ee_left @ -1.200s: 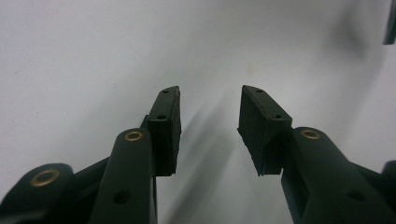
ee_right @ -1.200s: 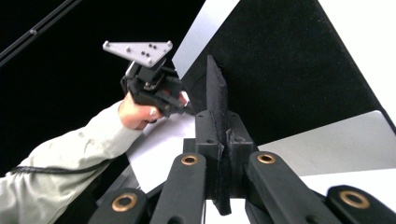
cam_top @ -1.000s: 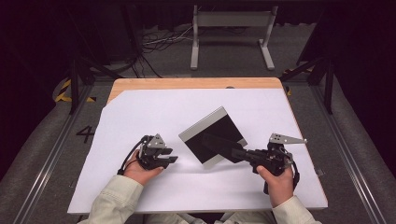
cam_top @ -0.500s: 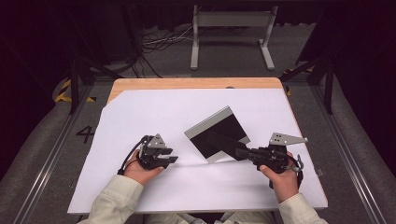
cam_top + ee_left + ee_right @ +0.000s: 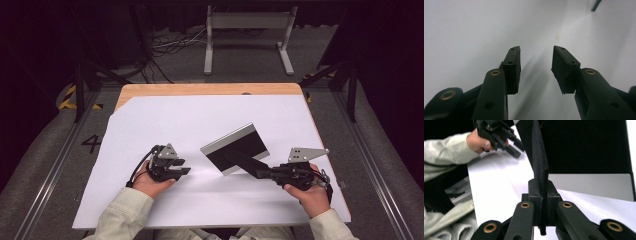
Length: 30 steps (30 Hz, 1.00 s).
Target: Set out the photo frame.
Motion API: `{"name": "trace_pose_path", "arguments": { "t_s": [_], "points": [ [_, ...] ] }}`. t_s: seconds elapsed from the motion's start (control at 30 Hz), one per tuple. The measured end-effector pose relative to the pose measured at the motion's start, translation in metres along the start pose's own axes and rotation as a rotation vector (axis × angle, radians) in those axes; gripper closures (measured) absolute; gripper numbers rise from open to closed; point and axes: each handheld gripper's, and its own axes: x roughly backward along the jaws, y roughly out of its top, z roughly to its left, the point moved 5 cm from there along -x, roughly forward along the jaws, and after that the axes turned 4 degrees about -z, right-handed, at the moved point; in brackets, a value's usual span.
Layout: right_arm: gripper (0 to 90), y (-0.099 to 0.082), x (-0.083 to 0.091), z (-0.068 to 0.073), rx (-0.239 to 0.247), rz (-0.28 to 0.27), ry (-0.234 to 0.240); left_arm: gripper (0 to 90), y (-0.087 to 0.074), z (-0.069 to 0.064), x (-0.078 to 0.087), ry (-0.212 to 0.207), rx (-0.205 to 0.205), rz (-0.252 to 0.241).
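In the high view, a white sheet (image 5: pixel 200 125) covers most of the wooden bench (image 5: pixel 210 89). A black pouch with a silver band along one edge (image 5: pixel 235 149) lies tilted on the sheet, right of centre. The right tool (image 5: pixel 250 165) comes in from the lower right and its closed jaws clamp a black flap at the pouch's near edge. The left tool (image 5: pixel 180 172) rests on the sheet well to the left of the pouch, apart from it.

In the left gripper view, the left tool (image 5: pixel 536 65) has its two black pads parted with bare white sheet (image 5: pixel 474 30) between them (nothing is held). A dark corner (image 5: pixel 596 5) shows at the top right.

In the right gripper view, the right tool (image 5: pixel 541 195) is pinched tight on the thin black flap (image 5: pixel 540 162), which stands on edge between the jaws. The pouch's black face (image 5: pixel 586 145) and silver band (image 5: pixel 594 185) lie just behind. Whether the pouch holds anything cannot be told. The left hand with its tool (image 5: pixel 496 135) shows at the upper left.
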Motion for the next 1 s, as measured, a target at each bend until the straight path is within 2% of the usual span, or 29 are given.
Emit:
{"name": "trace_pose_path", "arguments": {
  "t_s": [0.27,0.33,0.7,0.83,1.0],
  "points": [
    [86.9,-0.009,0.003,0.001,0.034,0.066,0.008,59.3,0.000,0.000,0.000,0.001,-0.001,0.000],
    [86.8,-0.011,0.004,0.002,0.064,0.088,0.010,59.2,0.000,0.000,0.000,0.000,-0.003,0.001],
    [86.3,-0.019,0.004,0.000,0.150,0.163,0.013,59.3,0.000,0.000,0.000,0.000,-0.002,0.001],
    [86.0,-0.024,0.004,0.000,0.186,0.211,0.004,59.3,0.000,0.000,0.000,-0.001,0.000,0.001],
    [85.8,-0.029,0.004,-0.002,0.195,0.243,0.002,59.2,0.000,0.000,0.000,-0.002,-0.004,0.006]
  ]
}}
